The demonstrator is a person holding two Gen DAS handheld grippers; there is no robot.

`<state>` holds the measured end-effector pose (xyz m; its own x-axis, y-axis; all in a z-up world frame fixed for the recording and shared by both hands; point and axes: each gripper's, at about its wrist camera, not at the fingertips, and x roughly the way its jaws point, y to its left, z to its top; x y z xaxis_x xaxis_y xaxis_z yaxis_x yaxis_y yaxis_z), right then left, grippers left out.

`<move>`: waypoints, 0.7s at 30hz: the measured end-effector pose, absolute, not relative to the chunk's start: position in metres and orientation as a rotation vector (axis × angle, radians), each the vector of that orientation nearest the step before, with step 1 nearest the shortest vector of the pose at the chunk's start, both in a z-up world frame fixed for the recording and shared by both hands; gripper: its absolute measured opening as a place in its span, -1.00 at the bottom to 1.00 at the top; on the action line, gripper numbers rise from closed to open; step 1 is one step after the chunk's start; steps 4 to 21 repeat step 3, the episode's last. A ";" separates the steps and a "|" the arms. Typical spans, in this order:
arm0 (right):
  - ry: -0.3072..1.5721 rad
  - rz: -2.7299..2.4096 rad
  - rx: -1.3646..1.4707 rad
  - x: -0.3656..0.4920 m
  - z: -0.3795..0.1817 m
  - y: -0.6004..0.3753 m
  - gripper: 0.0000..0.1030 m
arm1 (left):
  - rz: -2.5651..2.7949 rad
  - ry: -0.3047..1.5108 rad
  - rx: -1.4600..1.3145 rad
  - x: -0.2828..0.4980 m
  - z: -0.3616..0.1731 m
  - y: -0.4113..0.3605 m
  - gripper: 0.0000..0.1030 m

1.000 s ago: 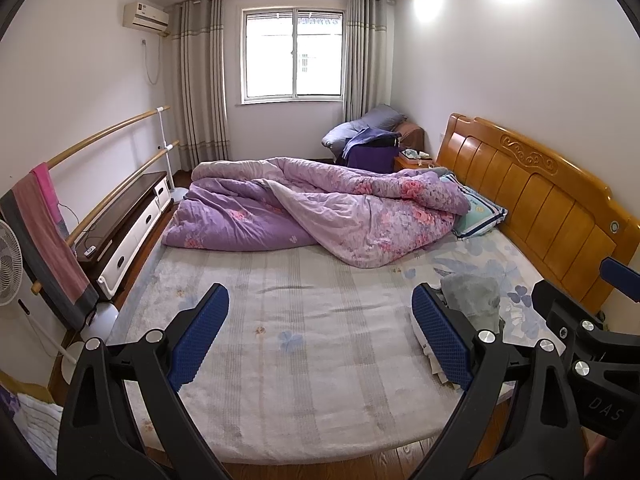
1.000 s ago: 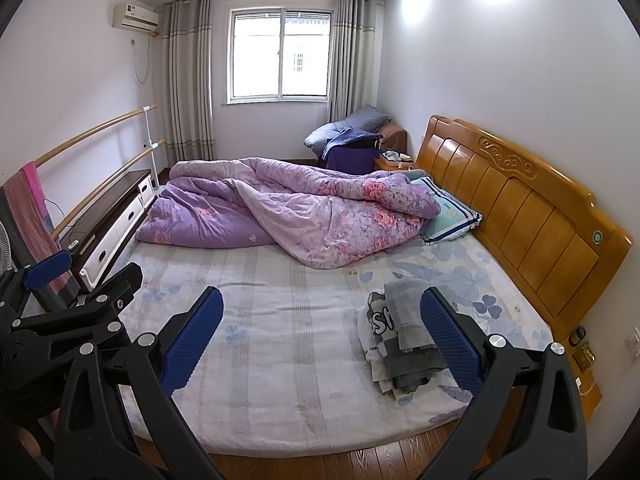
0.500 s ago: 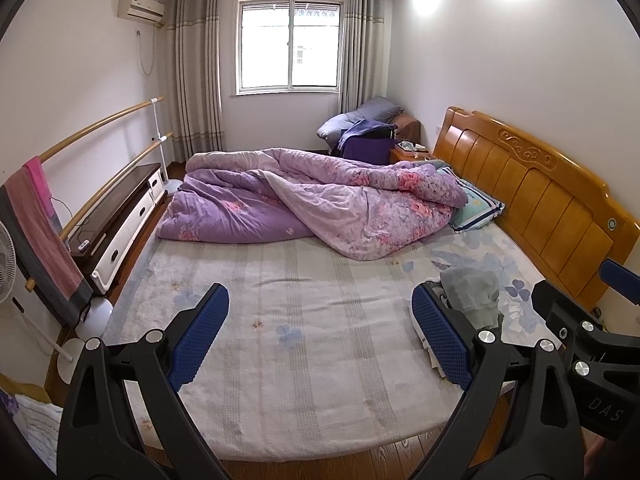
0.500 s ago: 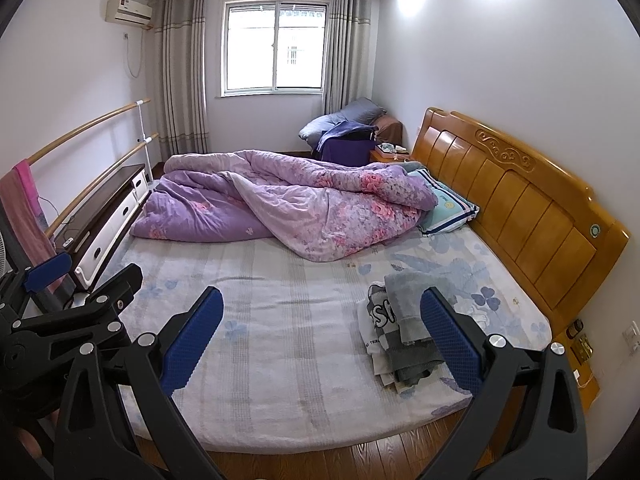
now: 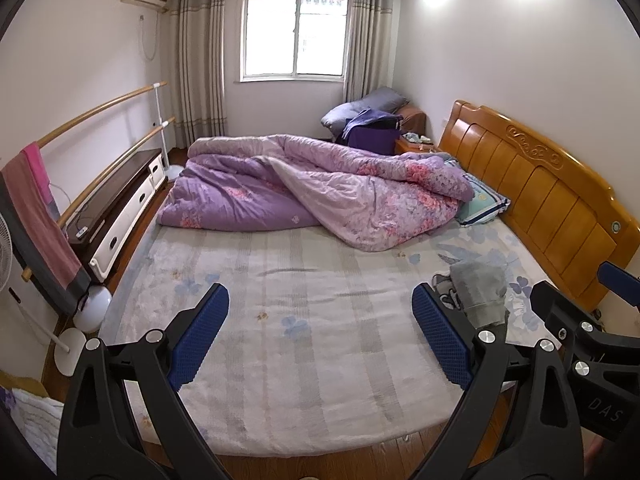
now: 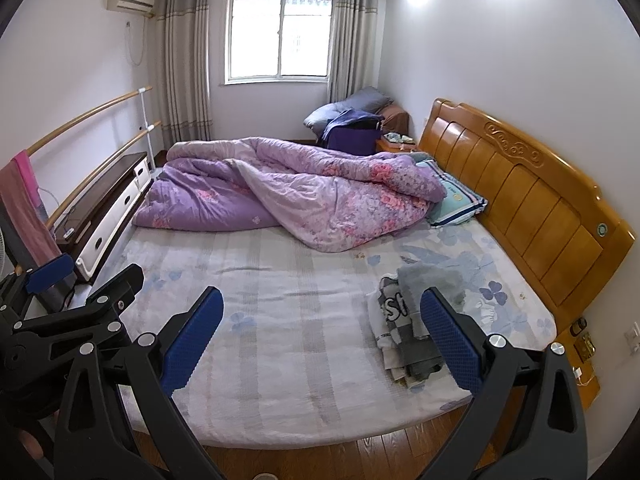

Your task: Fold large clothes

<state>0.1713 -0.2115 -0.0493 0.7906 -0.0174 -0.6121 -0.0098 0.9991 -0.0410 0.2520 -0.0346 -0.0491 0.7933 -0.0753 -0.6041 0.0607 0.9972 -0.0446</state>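
Grey and white clothes (image 6: 404,320) sit in a pile on the bed sheet (image 6: 288,300), near the headboard (image 6: 532,200); my left claw (image 5: 320,340) and right claw (image 6: 320,340) hang wide open, holding nothing; grabbing the whole pile could mess it up, I think.

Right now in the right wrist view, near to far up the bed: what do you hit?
Wood floor → bare striped sheet with the pile of clothes → purple quilt → purple bag on the far floor → window.
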 end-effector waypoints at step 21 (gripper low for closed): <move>0.689 0.031 -0.048 0.184 -0.060 -0.195 0.85 | -0.068 0.706 -0.045 0.265 -0.065 -0.014 0.82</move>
